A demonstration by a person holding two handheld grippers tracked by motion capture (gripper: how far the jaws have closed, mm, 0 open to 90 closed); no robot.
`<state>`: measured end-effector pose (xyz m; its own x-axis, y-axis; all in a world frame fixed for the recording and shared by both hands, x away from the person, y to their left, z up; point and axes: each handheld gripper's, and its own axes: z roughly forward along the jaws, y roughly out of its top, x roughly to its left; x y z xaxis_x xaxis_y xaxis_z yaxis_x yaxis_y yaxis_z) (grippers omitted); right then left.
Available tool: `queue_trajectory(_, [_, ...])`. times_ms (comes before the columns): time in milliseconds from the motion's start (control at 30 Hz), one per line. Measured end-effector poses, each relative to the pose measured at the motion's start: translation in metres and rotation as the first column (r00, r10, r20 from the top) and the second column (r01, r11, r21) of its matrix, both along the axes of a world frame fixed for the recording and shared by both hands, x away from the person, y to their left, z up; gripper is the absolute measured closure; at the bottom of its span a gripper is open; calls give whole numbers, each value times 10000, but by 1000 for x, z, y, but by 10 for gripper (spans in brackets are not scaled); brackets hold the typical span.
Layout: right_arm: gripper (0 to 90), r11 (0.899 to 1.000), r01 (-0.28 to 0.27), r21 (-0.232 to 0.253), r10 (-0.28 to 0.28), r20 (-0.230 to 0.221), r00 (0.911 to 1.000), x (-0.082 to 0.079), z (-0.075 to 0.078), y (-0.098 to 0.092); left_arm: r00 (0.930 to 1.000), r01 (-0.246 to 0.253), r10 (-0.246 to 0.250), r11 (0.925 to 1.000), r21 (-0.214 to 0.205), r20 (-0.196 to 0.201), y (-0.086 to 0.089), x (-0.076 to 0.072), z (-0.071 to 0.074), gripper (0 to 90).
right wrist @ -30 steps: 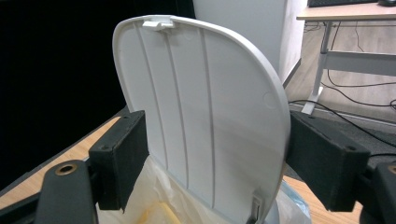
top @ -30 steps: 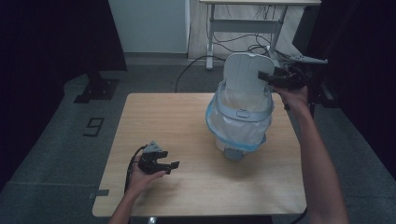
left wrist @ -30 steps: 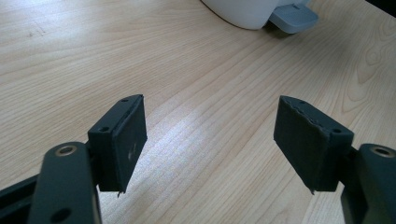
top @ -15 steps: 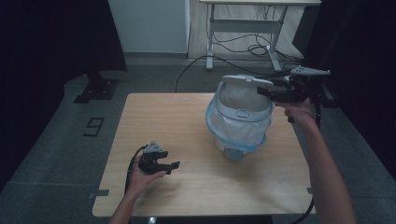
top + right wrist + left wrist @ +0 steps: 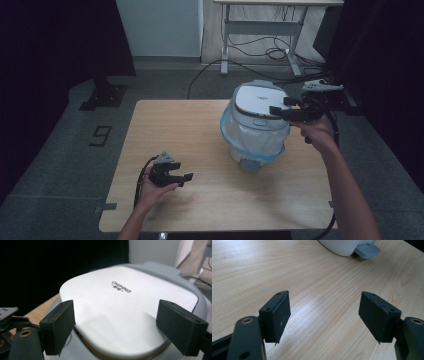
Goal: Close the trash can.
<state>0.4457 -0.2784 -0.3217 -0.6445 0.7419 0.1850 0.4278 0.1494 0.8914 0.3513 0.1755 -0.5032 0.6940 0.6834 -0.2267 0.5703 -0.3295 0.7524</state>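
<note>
The white, rounded plastic pedal bin (image 5: 256,125), lined with a pale blue bag and topped by a flat grey-rimmed lid (image 5: 127,307), stood on the far right part of the light wooden table (image 5: 175,130). It looked light and hollow, likely to slide or tip if you pushed it sideways; its lid was smooth and slippery, so the rim edge seemed the better hold. Your right gripper (image 5: 286,111) hovered with jaws spread wide just over the lid's right side. Your left gripper (image 5: 177,176), also spread and empty, rested low near the table's front left, well apart from the bin.
</note>
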Motion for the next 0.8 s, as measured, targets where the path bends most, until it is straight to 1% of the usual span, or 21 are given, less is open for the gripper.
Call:
queue_trajectory(100, [157,9995,258,-207,-258,-7,9997,4,-3,7,10000,14,-14,10000,27,1,-1,0,0,255])
queue_trajectory(167, [159,9976,506,-463,-499,170,9986,5,-3,13,10000,1,-1,10000,23,-1,0,0,0,255])
queue_trajectory(200, [159,9954,624,-720,-605,284,9978,5,-3,17,10000,-3,3,10000,27,-3,0,0,0,255])
queue_trajectory(267, [155,9860,935,-1379,-857,610,9945,4,-4,26,10000,-27,27,10000,-1,-41,1,0,0,255])
queue_trajectory(333, [155,9833,1149,-1414,-1069,625,9923,4,-4,31,10000,-52,52,10000,-6,-51,2,0,0,255])
queue_trajectory(433, [155,9793,1374,-1487,-1303,563,9899,3,-4,33,10000,-73,73,10000,16,-45,2,0,0,255])
queue_trajectory(467, [165,9759,1465,-1616,-1398,524,9888,2,-3,34,10000,-74,74,10000,41,-50,2,0,0,255])
queue_trajectory(500, [161,9693,1611,-1856,-1524,602,9865,1,-4,36,9999,-87,87,10000,43,-63,1,0,-1,255])
queue_trajectory(567, [162,9667,1739,-1876,-1653,605,9844,-1,-4,37,9999,-79,79,9999,81,-75,1,0,-1,255])
queue_trajectory(700, [161,9691,1753,-1736,-1640,775,9834,-4,-6,35,9999,-81,81,10000,50,-70,1,0,-1,255])
queue_trajectory(767, [162,9683,1912,-1609,-1771,981,9793,-7,-7,33,9999,-89,89,9999,54,-56,2,1,-1,254])
queue_trajectory(800, [161,9682,2070,-1405,-1921,1126,9749,-10,-6,31,9999,-105,105,9999,22,-78,2,1,-2,255])
